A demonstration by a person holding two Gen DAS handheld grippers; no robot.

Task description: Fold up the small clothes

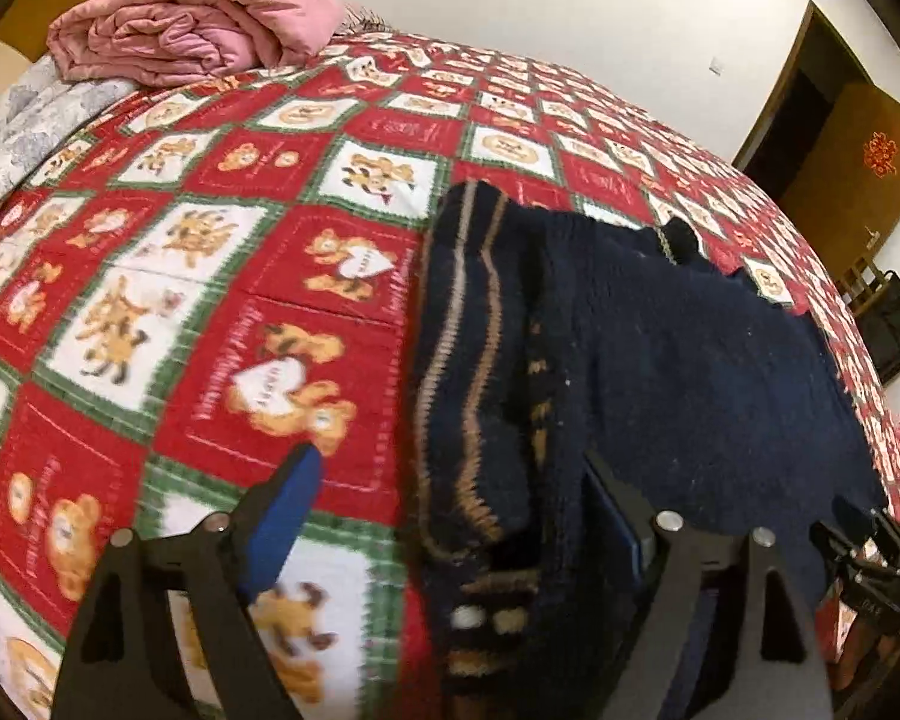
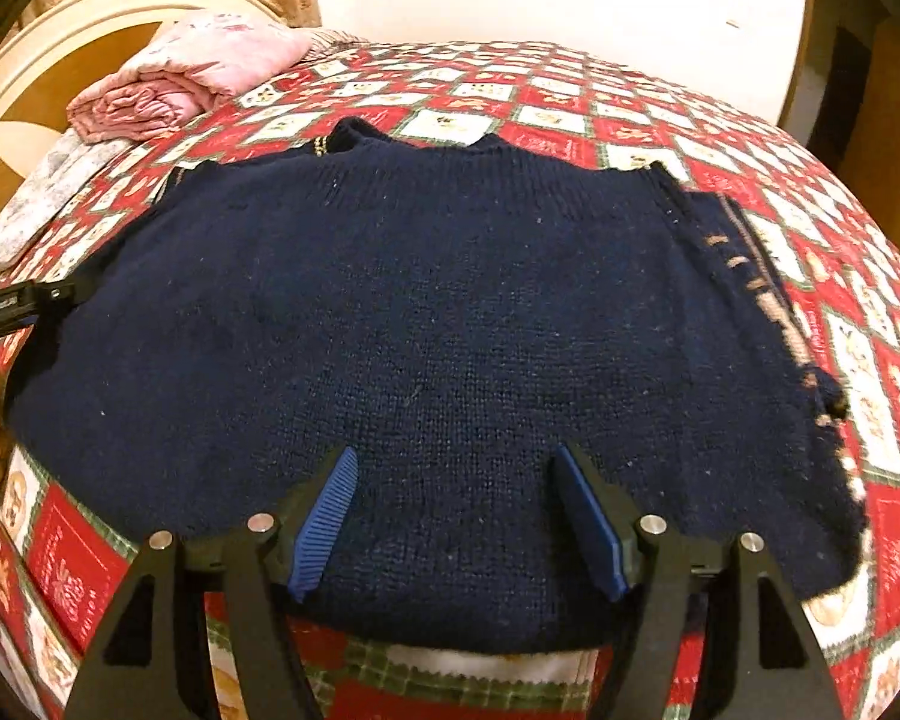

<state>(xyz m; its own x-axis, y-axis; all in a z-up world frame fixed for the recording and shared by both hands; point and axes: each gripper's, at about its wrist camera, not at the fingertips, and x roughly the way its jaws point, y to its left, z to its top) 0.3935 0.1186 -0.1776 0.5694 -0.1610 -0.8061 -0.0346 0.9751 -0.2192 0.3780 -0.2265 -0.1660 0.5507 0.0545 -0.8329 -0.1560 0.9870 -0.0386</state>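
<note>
A small navy knitted sweater with tan stripes lies spread flat on the red teddy-bear blanket. In the left wrist view the sweater shows with a striped sleeve folded over its left side. My left gripper is open, its fingers astride that folded sleeve edge near the hem. My right gripper is open and empty over the sweater's near hem. The left gripper also shows at the sweater's left edge in the right wrist view, and the right gripper at the far right of the left wrist view.
A folded pink quilt lies at the bed's far left corner over a grey floral pillow. A wooden headboard stands behind. A door and a dark bag are beyond the bed's right side.
</note>
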